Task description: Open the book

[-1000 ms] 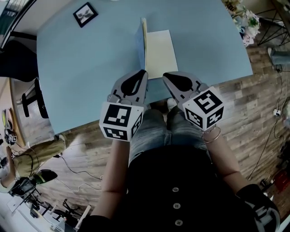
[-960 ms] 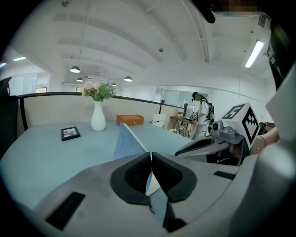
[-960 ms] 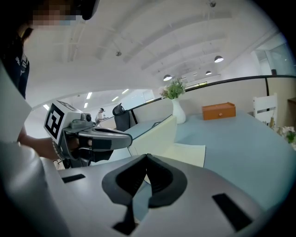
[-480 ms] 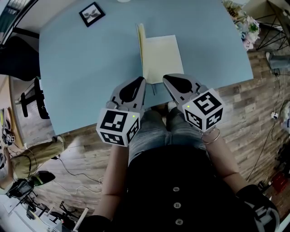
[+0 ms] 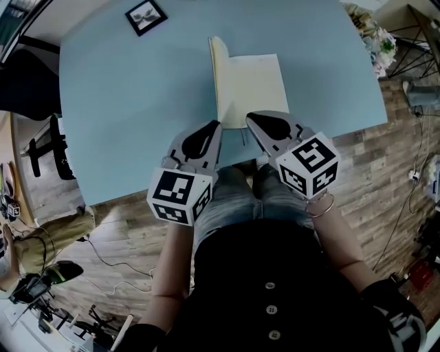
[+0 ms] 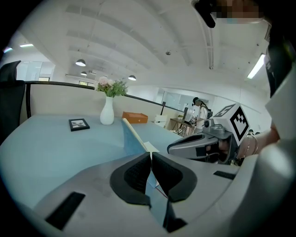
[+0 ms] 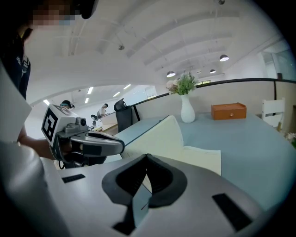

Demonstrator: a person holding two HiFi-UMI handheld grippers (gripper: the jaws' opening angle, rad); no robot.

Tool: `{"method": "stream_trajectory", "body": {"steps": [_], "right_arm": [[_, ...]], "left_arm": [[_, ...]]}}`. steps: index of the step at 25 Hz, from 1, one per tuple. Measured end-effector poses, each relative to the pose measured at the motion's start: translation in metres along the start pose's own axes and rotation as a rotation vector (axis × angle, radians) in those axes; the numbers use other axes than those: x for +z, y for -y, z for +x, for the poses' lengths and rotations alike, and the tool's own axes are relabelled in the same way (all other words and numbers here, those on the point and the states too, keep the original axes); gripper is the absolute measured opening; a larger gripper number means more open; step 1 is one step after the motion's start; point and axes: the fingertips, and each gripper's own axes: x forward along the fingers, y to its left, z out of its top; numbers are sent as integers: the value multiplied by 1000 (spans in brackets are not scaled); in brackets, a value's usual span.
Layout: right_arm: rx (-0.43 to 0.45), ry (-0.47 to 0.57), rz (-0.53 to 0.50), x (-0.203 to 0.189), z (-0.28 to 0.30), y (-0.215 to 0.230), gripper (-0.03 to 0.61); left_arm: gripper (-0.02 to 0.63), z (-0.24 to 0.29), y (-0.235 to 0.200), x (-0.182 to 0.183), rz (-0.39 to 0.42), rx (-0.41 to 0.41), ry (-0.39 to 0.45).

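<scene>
Cover (image 5: 217, 75) showed cream inside where blue outside showed earlier. Book (image 5: 254, 89) on surface (image 5: 124, 103), cover near upright, unheld. Left gripper (image 5: 218, 124), right gripper (image 5: 249, 115) at book's near edge, fingers (image 6: 134, 175) closed, empty. Risk: unsupported cover falling shut.

One book (image 5: 251, 86) is counted, and one blue tabletop (image 5: 124, 103) is seen under it. Two grippers are counted: the left gripper (image 5: 214, 129) and the right gripper (image 5: 253, 118). Two marker cubes are counted, one marker cube (image 5: 180, 196) on the left and one (image 5: 307, 165) on the right. One framed picture (image 5: 146, 16) is seen. One white vase (image 6: 107, 111), one bunch of flowers (image 6: 111, 86) and one orange box (image 6: 135, 117) are counted.
</scene>
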Motion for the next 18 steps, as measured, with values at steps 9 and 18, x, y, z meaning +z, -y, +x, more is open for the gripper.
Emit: {"method": "stream_trajectory", "body": {"steps": [9,18], "right_arm": [[5,-53,1,-10,21,-10,2],[30,-73,1,-12,46,-28,2]], "left_arm": [[20,-11,-24,-15,-51,3,-19],[20,-18,-46,-35,-96,26,-53]]}}
